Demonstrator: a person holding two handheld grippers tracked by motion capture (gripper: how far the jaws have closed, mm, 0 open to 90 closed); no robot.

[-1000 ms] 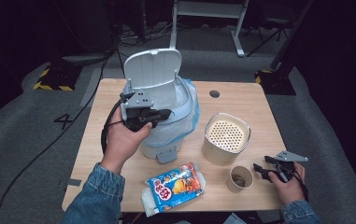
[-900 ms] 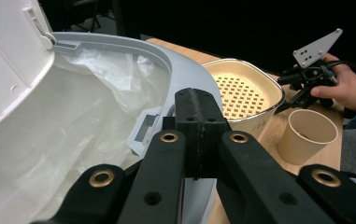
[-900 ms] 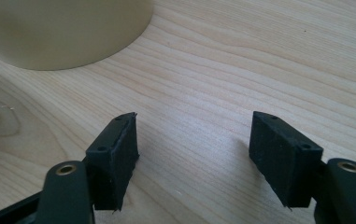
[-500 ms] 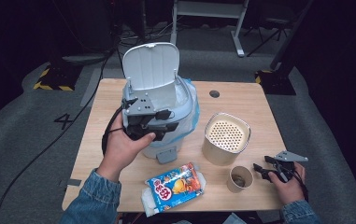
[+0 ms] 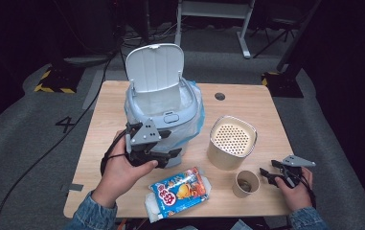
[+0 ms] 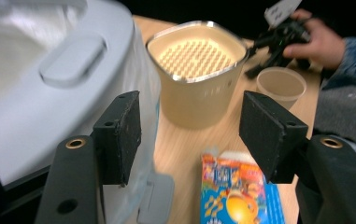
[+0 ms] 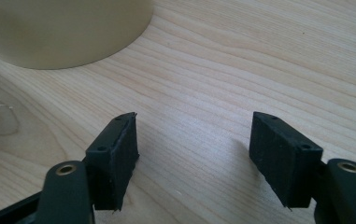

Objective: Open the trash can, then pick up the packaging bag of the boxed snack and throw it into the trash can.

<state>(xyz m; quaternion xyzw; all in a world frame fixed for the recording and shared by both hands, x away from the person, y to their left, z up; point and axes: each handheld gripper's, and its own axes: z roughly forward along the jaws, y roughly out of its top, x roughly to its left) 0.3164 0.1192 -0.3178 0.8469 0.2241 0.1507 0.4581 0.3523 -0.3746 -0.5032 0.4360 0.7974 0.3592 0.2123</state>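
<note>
Now the bin (image 5: 165,120) stands open at the table's middle, its lid (image 5: 154,67) raised from tilted to upright. The left gripper (image 5: 147,149), pulled back toward the snack packet (image 5: 179,190), has just opened its jaws, holding nothing. The right gripper (image 5: 278,173) rests by the paper cup (image 5: 245,183), jaws apart and empty. The bin looks ready for rubbish.

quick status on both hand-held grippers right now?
Left hand-held gripper: open, jaws just been opening, nothing between them, beside the bin.
Right hand-held gripper: open, empty, over the table.
</note>
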